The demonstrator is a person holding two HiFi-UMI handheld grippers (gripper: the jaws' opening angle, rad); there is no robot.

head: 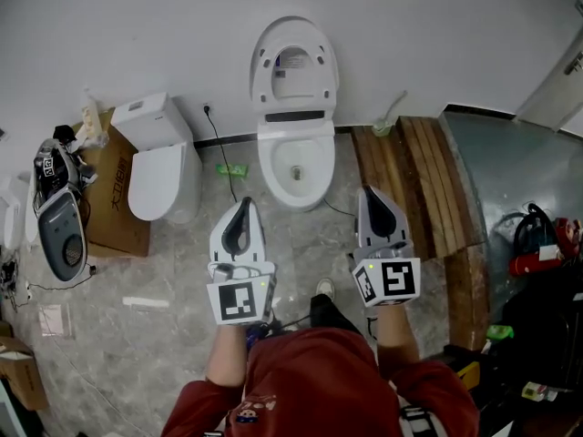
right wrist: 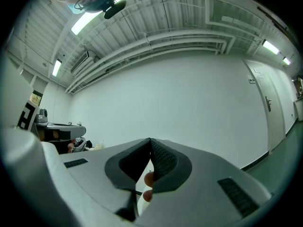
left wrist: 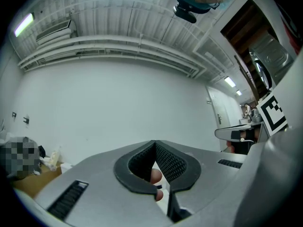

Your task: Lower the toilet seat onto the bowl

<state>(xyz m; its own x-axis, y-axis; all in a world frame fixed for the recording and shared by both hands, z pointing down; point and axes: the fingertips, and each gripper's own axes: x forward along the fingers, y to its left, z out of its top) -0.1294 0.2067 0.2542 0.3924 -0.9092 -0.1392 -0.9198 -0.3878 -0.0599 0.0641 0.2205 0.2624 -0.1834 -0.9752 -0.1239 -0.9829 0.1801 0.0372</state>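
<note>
While the white oval toilet seat (head: 293, 69) stands upright at 12 o'clock above the white ceramic bowl (head: 296, 162), grey marbled floor (head: 301, 244) lies open before it (brown wooden planks (head: 419, 180) at 2 o'clock). The left gripper (head: 243, 204) and right gripper (head: 372, 193) are both clenched and empty.

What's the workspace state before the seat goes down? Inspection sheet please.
Surface: grey marbled floor.
Job's things: toilet bowl open; toilet seat raised upright behind it.
Clutter: second toilet with lid down, cardboard box, small green item on the floor.
Grippers: left gripper and right gripper both shut, holding nothing, short of the bowl.
Cables: black cable runs from a wall socket down between the two toilets.
Surroundings: white wall; wooden boards right of the bowl.
</note>
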